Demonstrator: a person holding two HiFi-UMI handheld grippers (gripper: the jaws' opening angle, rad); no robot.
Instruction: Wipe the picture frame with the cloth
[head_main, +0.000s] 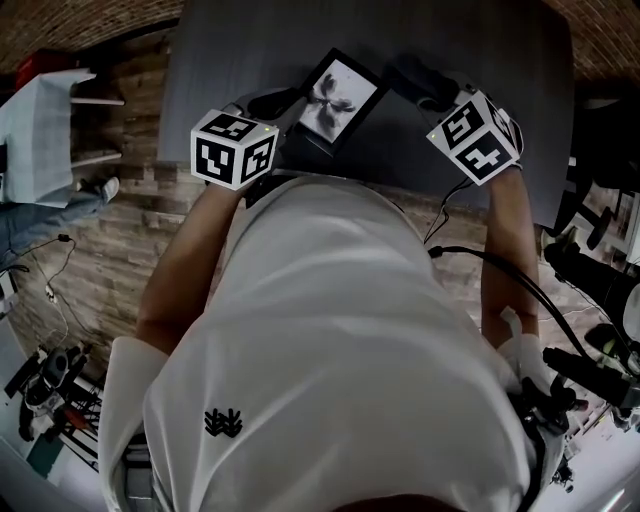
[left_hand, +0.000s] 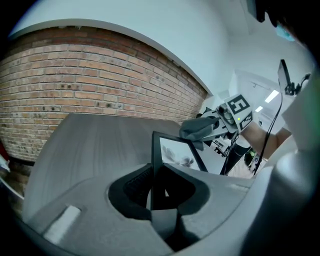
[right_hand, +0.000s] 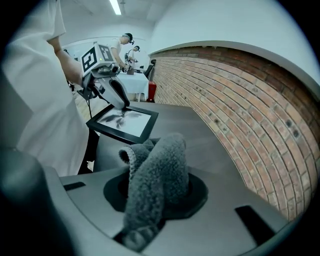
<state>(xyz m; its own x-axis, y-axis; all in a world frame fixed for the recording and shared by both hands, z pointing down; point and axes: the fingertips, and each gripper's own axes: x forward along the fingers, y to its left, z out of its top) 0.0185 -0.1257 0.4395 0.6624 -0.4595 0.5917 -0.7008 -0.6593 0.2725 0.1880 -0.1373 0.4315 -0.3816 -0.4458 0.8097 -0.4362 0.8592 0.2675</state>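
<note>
Brick wall (left_hand: 90, 75): red brick, runs behind the counter's far edge.

Counter (head_main: 450, 60): dark grey, wood-grain top, bare across its far half.

Person (head_main: 330, 340): white shirt, stands at the counter's near edge with both forearms reaching over it.

Picture frame (head_main: 335, 100): black rectangular frame around a pale print of a dark flower-like shape. It sits by the near edge of the counter, about midway along it, tilted with its face up. Whether it rests on the counter cannot be told.

Left tool (left_hand: 155, 185): pressed onto the frame's left edge, one jaw on each face, so the frame shows edge-on between them. A black-and-white marker cube sits on its top.

Right tool (right_hand: 155, 190): pinches a bunched fold of the cloth between its jaws. It is held toward the counter's right side, near the frame's far right corner.

Cloth (right_hand: 157, 170): grey, thick, nubby pile, folded over itself and standing up out of the right tool. In the left gripper view it is just beside the frame's far corner; contact cannot be told.
</note>
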